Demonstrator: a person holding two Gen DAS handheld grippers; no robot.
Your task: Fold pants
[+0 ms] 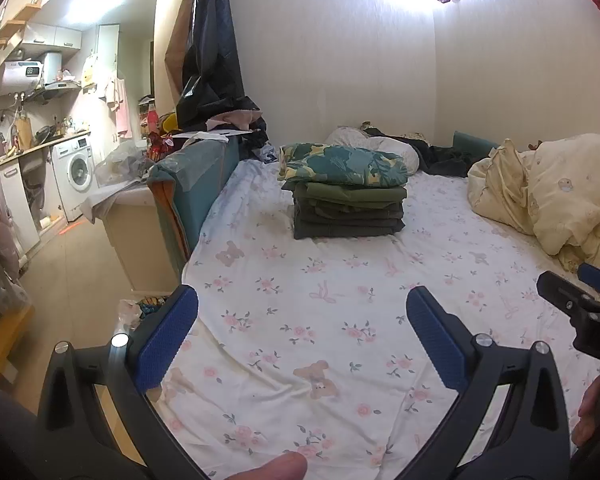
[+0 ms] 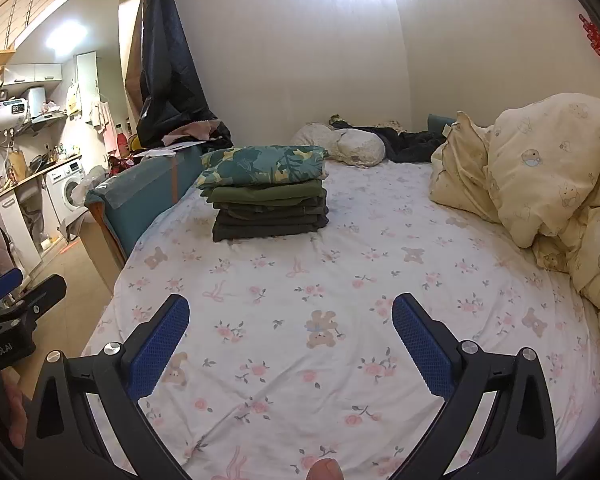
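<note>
A stack of folded pants [image 1: 346, 208] in dark grey and olive lies on the bed, topped by a folded teal leaf-print cloth [image 1: 342, 164]. The stack also shows in the right wrist view [image 2: 270, 212]. My left gripper [image 1: 302, 304] is open and empty, held above the floral sheet [image 1: 300, 320] well short of the stack. My right gripper [image 2: 290, 312] is open and empty, also above the sheet [image 2: 340, 280]. Each gripper shows at the edge of the other's view: the right gripper [image 1: 576, 292] and the left gripper [image 2: 28, 292].
A cream duvet [image 2: 548, 168] is heaped on the bed's right side. Pillows and dark clothes [image 2: 380, 140] lie by the far wall. A teal padded board [image 1: 196, 184] edges the bed on the left. Beyond it are the floor and a kitchen with a washing machine [image 1: 74, 168].
</note>
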